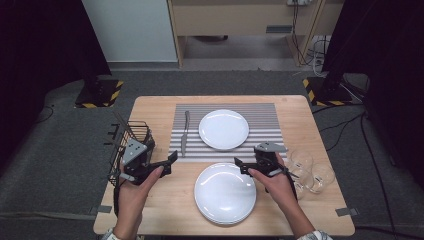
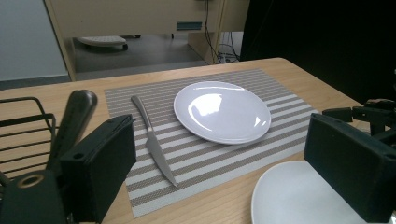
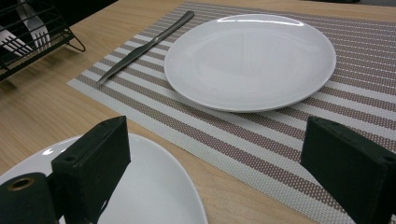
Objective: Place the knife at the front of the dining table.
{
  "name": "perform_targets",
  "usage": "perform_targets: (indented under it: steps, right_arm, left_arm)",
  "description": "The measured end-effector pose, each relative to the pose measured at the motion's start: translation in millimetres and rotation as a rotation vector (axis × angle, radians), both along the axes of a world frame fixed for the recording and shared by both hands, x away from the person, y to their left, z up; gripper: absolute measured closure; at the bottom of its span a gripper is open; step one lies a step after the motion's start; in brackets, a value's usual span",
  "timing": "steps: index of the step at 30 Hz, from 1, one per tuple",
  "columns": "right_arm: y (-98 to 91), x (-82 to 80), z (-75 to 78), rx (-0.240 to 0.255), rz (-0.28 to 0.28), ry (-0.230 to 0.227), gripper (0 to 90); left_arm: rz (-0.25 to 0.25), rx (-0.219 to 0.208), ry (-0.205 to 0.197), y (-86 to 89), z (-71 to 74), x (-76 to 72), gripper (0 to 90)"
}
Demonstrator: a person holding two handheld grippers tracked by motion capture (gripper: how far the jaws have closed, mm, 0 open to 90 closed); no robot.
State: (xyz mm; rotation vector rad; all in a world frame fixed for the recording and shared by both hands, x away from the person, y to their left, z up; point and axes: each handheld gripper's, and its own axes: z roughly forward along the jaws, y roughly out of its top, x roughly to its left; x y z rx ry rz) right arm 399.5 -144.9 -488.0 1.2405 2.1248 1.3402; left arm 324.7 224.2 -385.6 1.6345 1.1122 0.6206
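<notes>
A: What sits on the surface (image 1: 150, 107)?
B: A striped mat (image 1: 260, 112) carrying a plate (image 1: 223, 129) and a knife (image 1: 185, 132). Nearer the person, a stack of plates (image 1: 225, 192); a wire rack (image 1: 131, 132) stands at the left edge.
A: And the tongs?
B: Left tongs (image 1: 172, 159) and right tongs (image 1: 239, 164) both released, jaws spread, hovering at either side of the stack's far rim.

Two round white ceramic plates are on the wooden tabletop (image 1: 160, 210): one on the mat (image 1: 223, 129) and one at the near edge (image 1: 225, 193), which may be a stack, though that cannot be told. There is one grey-and-white striped woven placemat (image 1: 260, 112), one silver metal table knife (image 1: 185, 132) and one black wire cutlery basket (image 1: 131, 136). Clear drinking glasses (image 1: 311, 171) cluster at the right, about three, and at least two metal forks (image 3: 21, 32) stand in the basket.
</notes>
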Motion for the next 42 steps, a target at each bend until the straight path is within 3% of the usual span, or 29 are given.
perform_targets:
  steps: [19,24,42]
  right_arm:
    - [-1.2,0.2,-0.4,-0.005,-0.003,0.0,8.3]
    - [-0.5,0.0,-0.6,-0.007,-0.002,0.0,8.3]
    - [-1.3,0.2,-0.8,-0.009,-0.004,0.001,8.2]
  left_arm:
    - [0.057,-0.013,-0.017,34.7,17.3,-2.1,9.2]
    - [0.062,-0.007,0.003,44.3,14.0,1.5,9.2]
    - [0.105,-0.003,0.011,66.5,10.2,5.7,8.9]
